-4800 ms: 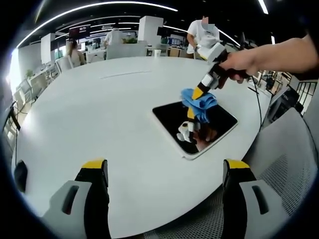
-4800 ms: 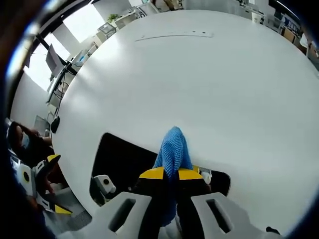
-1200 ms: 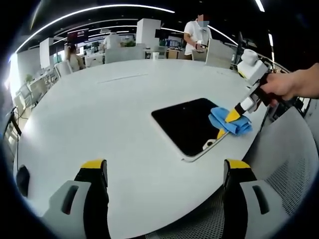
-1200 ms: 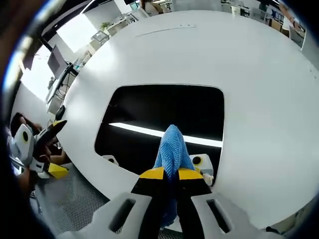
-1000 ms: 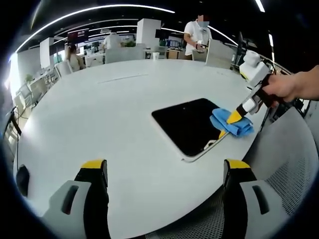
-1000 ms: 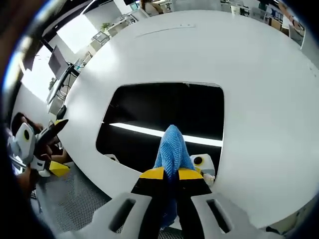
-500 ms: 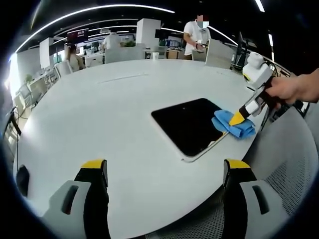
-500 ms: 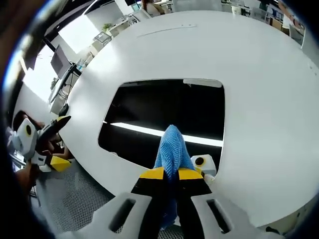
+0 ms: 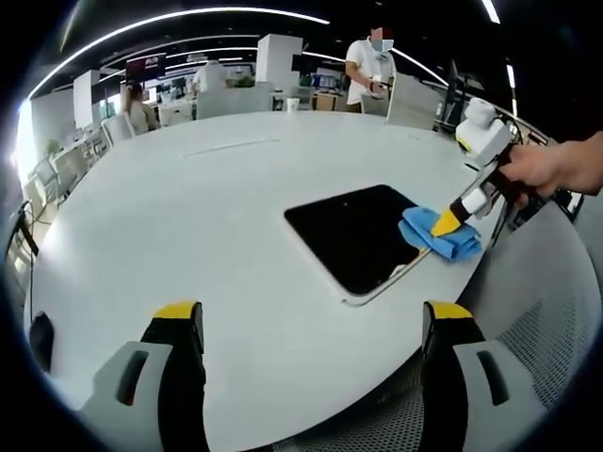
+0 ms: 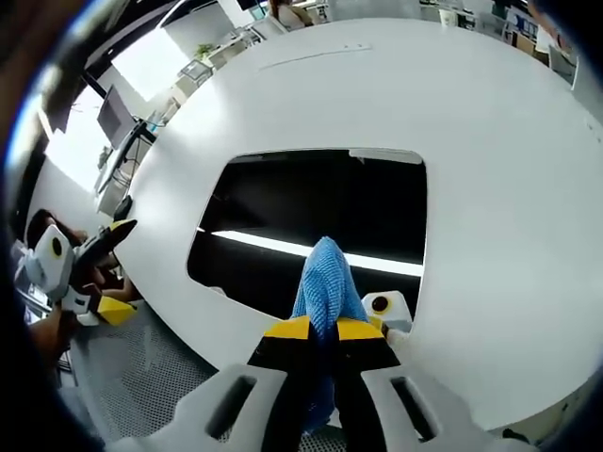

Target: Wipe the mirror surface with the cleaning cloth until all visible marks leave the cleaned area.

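Cloth (image 9: 441,235) is clamped in the right gripper (image 10: 324,329) and pressed on the near edge of the mirror (image 9: 353,234) for wiping, while the left gripper (image 9: 311,325) is held spread, clear.

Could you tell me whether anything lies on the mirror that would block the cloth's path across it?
Nothing visible does. The right claw grips the cloth at the mirror's edge, and the dark glass ahead is bare.
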### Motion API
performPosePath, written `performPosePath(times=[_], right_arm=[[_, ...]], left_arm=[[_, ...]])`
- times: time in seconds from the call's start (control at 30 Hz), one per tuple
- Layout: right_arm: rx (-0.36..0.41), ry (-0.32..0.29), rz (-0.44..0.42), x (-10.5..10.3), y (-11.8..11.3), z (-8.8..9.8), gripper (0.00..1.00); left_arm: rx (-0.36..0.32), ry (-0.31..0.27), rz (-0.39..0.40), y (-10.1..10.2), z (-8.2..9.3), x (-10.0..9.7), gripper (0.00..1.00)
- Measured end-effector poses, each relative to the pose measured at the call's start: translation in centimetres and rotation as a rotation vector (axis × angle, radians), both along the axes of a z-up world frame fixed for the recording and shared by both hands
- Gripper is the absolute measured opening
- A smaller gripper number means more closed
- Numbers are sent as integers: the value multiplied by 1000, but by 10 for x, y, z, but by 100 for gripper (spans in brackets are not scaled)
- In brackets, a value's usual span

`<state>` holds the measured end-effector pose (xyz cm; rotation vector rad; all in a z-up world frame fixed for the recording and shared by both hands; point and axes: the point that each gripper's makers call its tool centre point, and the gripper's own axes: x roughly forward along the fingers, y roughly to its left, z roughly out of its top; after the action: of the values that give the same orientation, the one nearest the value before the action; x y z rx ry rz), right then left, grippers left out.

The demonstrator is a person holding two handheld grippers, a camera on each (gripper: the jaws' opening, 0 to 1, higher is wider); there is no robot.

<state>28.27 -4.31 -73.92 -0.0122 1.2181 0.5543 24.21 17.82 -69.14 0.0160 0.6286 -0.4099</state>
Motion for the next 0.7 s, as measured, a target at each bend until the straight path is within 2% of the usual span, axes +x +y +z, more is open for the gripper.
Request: performPosePath(times=[0.7], right_arm=[[29, 8, -52, 4, -23, -1, 2]], left_arm=[[-4, -5, 8, 0, 1, 1, 95]])
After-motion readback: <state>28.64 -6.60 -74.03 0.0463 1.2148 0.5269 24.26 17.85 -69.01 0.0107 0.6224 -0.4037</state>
